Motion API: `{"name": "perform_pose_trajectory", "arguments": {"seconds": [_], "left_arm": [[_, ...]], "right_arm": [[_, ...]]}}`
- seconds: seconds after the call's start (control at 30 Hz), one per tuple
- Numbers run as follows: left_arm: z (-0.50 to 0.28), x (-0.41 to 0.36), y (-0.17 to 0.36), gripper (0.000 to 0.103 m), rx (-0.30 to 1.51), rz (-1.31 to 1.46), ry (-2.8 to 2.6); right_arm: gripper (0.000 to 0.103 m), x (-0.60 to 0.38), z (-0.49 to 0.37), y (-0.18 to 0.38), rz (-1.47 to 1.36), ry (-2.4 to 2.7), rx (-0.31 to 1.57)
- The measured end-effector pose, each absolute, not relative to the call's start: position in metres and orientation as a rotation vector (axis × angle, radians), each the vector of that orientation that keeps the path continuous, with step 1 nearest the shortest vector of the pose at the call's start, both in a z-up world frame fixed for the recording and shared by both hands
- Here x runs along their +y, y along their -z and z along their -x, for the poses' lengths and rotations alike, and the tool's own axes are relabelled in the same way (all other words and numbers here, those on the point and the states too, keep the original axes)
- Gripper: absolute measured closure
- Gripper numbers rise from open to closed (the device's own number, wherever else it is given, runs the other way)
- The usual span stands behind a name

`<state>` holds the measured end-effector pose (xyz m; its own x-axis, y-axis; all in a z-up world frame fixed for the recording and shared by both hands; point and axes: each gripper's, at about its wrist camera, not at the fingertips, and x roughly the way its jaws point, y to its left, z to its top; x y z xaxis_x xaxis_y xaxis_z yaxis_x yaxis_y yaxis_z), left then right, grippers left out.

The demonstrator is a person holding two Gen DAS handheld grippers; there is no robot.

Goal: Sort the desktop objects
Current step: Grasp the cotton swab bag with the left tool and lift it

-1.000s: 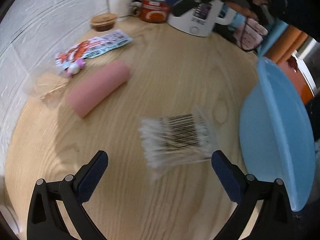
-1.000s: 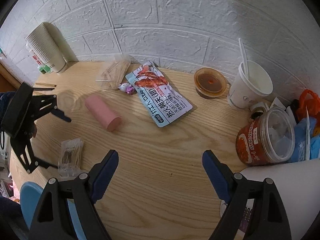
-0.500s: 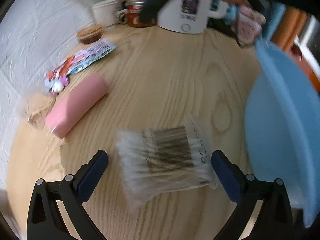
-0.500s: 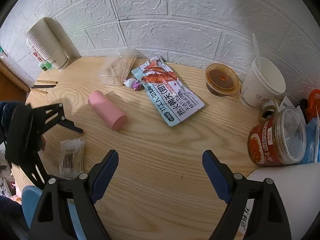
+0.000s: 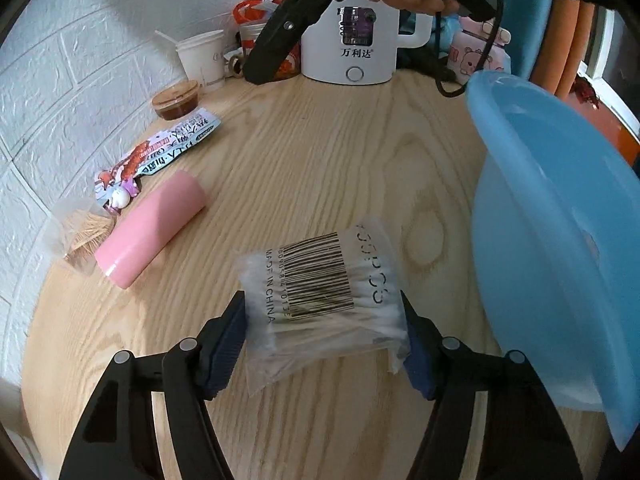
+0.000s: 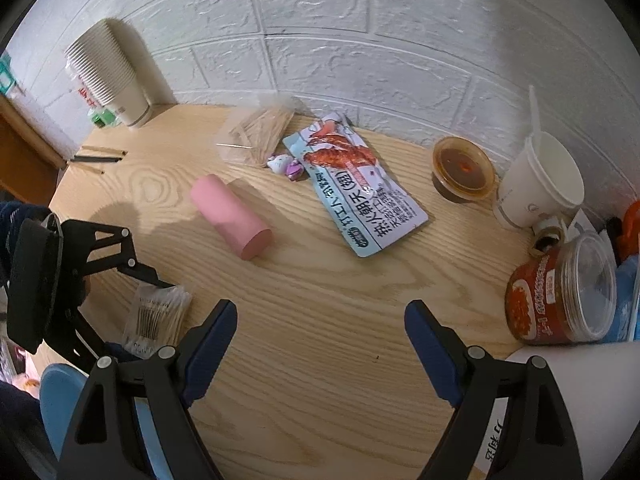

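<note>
While the round wooden table (image 5: pixel 320 152) meets a white brick wall (image 6: pixel 360 40), my left gripper (image 5: pixel 324 344), jaws just closing, pinches the cotton swab pack (image 5: pixel 320 292); my right gripper (image 6: pixel 320 344) gapes above bare wood.

A clear bag of cotton swabs (image 5: pixel 320 296) with a barcode label lies flat on the wooden bench (image 5: pixel 320 160), beside a blue basin (image 5: pixel 560 240).

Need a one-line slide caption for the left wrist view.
Left claw closing on a bag of cotton swabs on the wooden table, blue basin alongside.
</note>
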<state>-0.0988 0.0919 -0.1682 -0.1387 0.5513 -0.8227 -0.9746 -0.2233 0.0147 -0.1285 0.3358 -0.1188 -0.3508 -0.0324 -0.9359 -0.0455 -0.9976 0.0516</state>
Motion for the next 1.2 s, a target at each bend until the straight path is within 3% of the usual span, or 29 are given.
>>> {"name": "perform_pose_trajectory", "arguments": {"seconds": [0.5, 1.0, 1.2], "left_arm": [[0.119, 0.045, 0.147, 0.037, 0.589, 0.906, -1.826], [0.13, -0.019, 0.126, 0.037, 0.258, 1.086, -2.266], [0.134, -0.025, 0.12, 0.037, 0.133, 1.185, -2.377]], "right_arm": [[0.016, 0.29, 0.163, 0.126, 1.883, -2.701, -0.203], [0.016, 0.242, 0.214, 0.167, 2.069, -2.727, -0.37], [0.016, 0.244, 0.222, 0.177, 2.066, -2.741, -0.356]]}}
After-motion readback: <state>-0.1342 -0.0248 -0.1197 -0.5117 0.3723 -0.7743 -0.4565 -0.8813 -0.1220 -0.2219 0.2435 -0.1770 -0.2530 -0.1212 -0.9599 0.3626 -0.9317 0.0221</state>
